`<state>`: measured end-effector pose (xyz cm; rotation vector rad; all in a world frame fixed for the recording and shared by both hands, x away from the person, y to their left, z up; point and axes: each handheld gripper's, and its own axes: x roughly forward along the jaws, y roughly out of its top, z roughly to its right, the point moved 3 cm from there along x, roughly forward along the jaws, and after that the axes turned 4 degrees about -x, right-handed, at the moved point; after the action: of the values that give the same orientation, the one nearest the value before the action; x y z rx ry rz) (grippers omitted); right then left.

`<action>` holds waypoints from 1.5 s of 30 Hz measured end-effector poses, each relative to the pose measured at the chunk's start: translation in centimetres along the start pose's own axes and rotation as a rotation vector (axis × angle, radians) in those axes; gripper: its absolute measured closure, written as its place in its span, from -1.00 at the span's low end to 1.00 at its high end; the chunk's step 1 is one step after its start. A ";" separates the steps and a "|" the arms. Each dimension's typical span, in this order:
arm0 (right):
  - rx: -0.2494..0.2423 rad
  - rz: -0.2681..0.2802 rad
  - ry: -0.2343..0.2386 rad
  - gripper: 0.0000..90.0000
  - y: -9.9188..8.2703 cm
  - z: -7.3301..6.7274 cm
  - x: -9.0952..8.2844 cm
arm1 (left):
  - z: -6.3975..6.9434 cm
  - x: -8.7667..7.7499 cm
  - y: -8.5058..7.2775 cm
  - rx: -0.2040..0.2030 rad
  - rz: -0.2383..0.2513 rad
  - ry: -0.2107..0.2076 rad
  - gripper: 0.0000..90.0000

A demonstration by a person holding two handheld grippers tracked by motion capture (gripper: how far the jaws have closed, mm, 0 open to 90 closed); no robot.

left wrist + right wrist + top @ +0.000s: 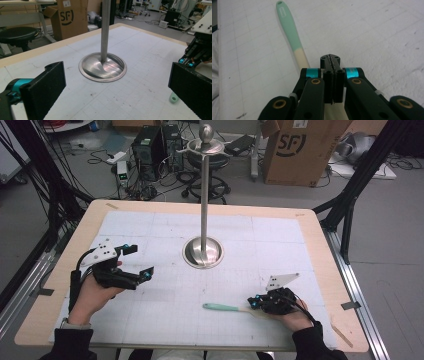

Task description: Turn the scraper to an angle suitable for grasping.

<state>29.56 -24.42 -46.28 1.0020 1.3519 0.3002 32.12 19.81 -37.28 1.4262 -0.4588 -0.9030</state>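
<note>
Two tongs | left tongs [138, 262] gaping, raised | right tongs [253, 303] pressed together above spatula [226, 308]

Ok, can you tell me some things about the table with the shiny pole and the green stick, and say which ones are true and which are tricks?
1. The left gripper has its black jaws wide apart. True.
2. The mint-green and cream handled utensil hangs from the top of the pole. False: it lies flat on the white gridded mat.
3. The tall silver metal stand with a round dished base is upright near the middle of the mat. True.
4. The right gripper is wide open. False: its jaws are pressed together, right over the utensil's cream end.
5. The brown cardboard box sits on the table. False: it stands on the floor behind the table.
</note>
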 end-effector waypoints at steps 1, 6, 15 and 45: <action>-0.006 0.012 0.005 1.00 0.3 -0.3 0.0 | 0.0 0.0 0.0 0.004 -0.004 0.001 -0.96; -0.085 0.038 0.055 1.00 2.7 -2.6 1.3 | -0.1 0.1 -0.1 0.001 -0.006 0.005 -0.96; -0.154 -0.008 0.121 1.00 4.5 -4.9 4.6 | 0.0 -0.1 -0.2 0.004 -0.007 0.007 -0.96; 0.008 0.075 -0.001 1.00 6.2 -1.6 3.0 | -0.3 -0.4 -0.7 -0.009 -0.019 0.028 -0.96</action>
<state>31.07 -18.06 -43.54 1.0606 1.3171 0.3507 31.91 20.39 -37.89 1.4356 -0.4206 -0.8977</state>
